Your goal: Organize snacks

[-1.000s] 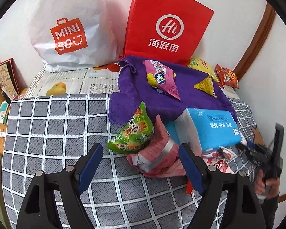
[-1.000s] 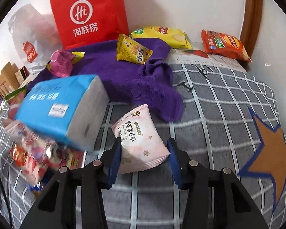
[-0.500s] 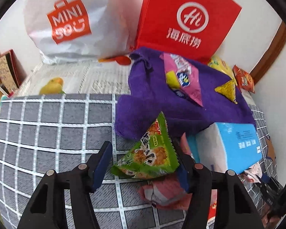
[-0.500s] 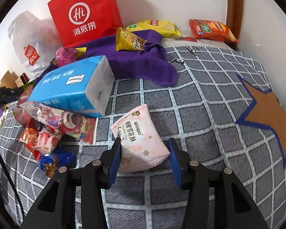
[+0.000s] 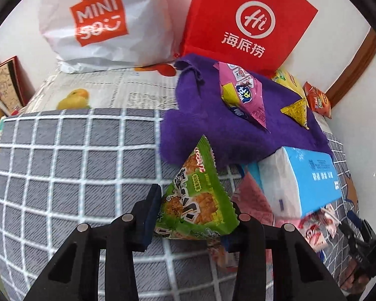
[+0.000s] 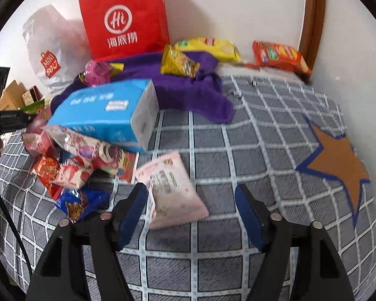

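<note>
My left gripper is shut on a green triangular snack packet, which it holds upright just above the grey checked cover. The jaws of my right gripper are opening. A pale pink snack packet lies blurred between its fingers, leaning toward the left finger, and the pads no longer press on it. A pile of red, pink and blue snack packets lies to its left, in front of a blue tissue pack.
A purple towel carries a pink packet and a yellow triangular packet. A red paper bag and a white shopping bag stand against the wall. Yellow and orange chip bags lie at the back. An orange star patch is on the right.
The left gripper moved forward and down and closed on the green packet. The right gripper carried the pink packet toward the snack pile, then spread its jaws and the packet slipped loose.
</note>
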The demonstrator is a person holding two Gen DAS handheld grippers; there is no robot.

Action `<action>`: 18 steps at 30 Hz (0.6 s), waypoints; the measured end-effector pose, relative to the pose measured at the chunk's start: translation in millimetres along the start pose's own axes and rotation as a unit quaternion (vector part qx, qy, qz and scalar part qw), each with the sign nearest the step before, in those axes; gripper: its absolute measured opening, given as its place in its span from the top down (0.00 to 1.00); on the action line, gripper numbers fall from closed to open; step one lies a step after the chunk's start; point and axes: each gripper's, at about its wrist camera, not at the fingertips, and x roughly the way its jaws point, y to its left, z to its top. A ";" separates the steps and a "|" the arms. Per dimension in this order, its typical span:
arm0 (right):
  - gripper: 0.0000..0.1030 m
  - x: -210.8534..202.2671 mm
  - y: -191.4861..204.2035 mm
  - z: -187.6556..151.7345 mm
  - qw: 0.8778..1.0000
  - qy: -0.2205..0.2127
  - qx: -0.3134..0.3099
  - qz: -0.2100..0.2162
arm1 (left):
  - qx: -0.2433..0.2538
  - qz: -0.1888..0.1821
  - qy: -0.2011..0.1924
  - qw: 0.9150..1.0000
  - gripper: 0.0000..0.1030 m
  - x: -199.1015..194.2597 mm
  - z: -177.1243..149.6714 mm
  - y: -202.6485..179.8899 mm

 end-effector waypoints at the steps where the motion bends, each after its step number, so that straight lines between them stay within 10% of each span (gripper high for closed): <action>1: 0.29 0.8 0.8 1.8 1.000 -0.002 -0.001 0.004 | -0.001 0.001 -0.002 1.000 0.63 -4.8 -1.9 2.2; 7: 0.29 26.4 13.3 3.1 0.999 0.024 -0.014 0.039 | -0.007 -0.005 -0.004 1.000 0.63 -27.8 -18.0 13.2; 13: 0.56 35.3 22.9 -3.5 0.999 0.021 -0.034 0.010 | -0.001 -0.033 0.003 0.999 0.63 -41.7 -35.4 11.1; 18: 0.57 30.1 15.8 -7.4 1.000 0.026 -0.014 0.008 | 0.013 -0.067 0.022 0.997 0.63 -41.1 -52.5 -4.8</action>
